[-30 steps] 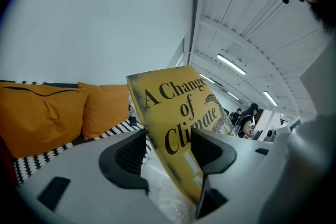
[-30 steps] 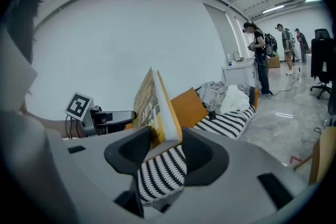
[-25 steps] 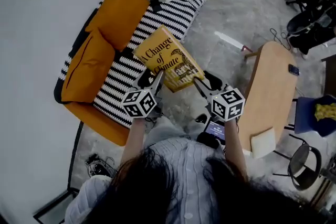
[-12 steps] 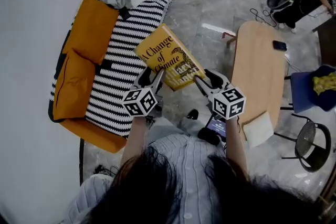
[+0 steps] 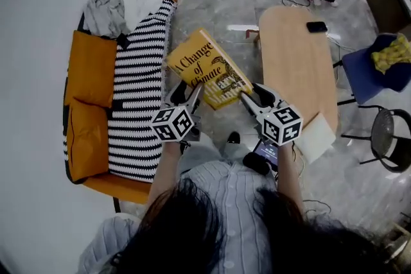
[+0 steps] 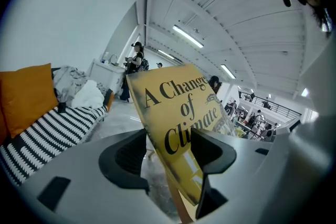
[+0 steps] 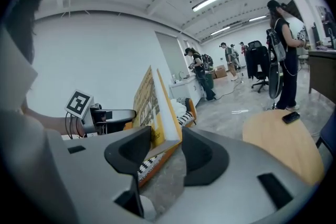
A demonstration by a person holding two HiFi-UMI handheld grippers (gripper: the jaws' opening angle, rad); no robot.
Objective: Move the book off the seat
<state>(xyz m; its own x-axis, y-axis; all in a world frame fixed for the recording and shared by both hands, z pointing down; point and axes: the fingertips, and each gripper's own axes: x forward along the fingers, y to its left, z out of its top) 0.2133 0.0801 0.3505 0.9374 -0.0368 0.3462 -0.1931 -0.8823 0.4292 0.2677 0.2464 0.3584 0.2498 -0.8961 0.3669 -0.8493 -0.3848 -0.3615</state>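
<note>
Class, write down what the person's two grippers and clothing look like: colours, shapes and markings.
The left gripper and right gripper match: each has a pale grey body and two black, curved jaws. Each carries a white cube with black square markers at its back. The person wears a pale ribbed jumper.
</note>
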